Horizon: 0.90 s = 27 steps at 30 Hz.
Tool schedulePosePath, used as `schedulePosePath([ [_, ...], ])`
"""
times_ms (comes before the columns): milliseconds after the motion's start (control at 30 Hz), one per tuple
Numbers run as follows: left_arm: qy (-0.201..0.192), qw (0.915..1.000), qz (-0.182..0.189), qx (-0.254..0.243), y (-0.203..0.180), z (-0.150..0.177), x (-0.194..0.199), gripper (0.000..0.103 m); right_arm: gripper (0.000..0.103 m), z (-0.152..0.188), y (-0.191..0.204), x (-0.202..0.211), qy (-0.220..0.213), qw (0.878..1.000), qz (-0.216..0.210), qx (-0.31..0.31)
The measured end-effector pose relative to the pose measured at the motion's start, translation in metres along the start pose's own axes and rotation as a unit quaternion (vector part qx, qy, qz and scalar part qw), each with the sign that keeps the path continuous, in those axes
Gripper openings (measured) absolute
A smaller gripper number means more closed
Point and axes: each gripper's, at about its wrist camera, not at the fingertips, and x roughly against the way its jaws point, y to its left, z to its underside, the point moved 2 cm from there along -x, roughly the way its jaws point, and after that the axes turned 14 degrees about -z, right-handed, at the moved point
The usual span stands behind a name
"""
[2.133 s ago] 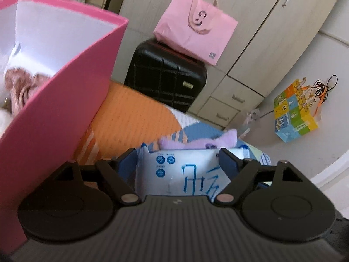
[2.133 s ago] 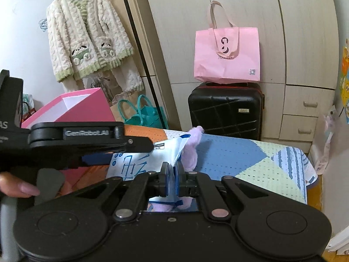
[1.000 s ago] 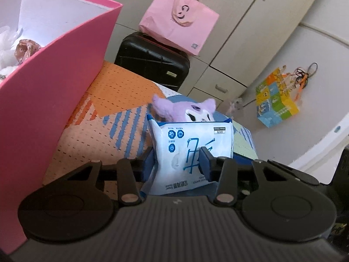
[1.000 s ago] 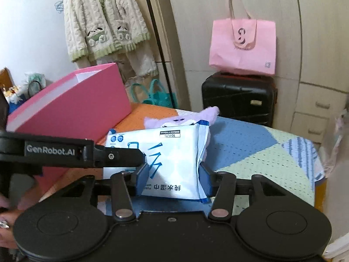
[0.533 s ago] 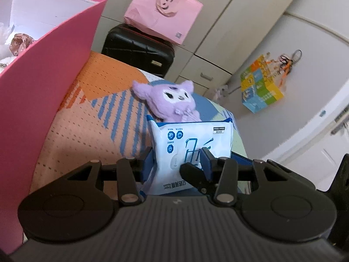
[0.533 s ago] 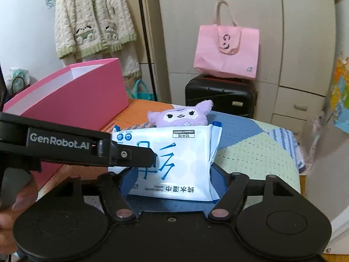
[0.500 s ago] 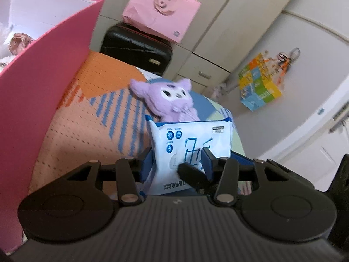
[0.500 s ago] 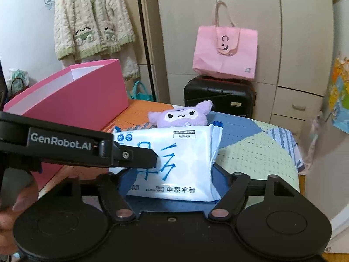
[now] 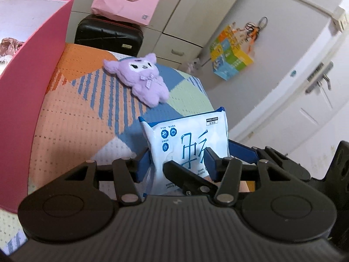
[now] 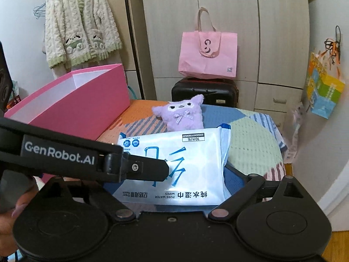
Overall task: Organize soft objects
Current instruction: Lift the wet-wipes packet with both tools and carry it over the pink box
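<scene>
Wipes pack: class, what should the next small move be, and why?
Probably draw the right gripper back off the pack: its jaws are opening and stand clear of it, while the left gripper, jaws also opening, has it between its pads, ready for the pink box.

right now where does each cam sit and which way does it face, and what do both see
Left wrist: rides the left gripper, facing down its opening fingers at the wipes pack between them; beyond lie the purple plush and pink box; the right gripper's finger crosses in front.
Right wrist: rides the right gripper, jaws opening wide around the pack, facing the wardrobe; the left gripper's arm and a hand show at left.
Shared: pack, plush, box, pink tote, black suitcase.
</scene>
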Motion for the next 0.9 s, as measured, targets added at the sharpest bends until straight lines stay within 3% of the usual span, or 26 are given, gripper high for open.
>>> schedulePosePath([
  [500,0.013,0.9983,0.032,-0.047,0.012,0.033,0.054,0.051,0.101,0.021,0.054,0.036,0.018,1.0,0.005,0.004],
  [900,-0.006,0.9978,0.042,-0.05,0.06,0.028,0.125,0.051,0.101,0.0,0.115,0.046,0.032,0.997,-0.055,0.036],
])
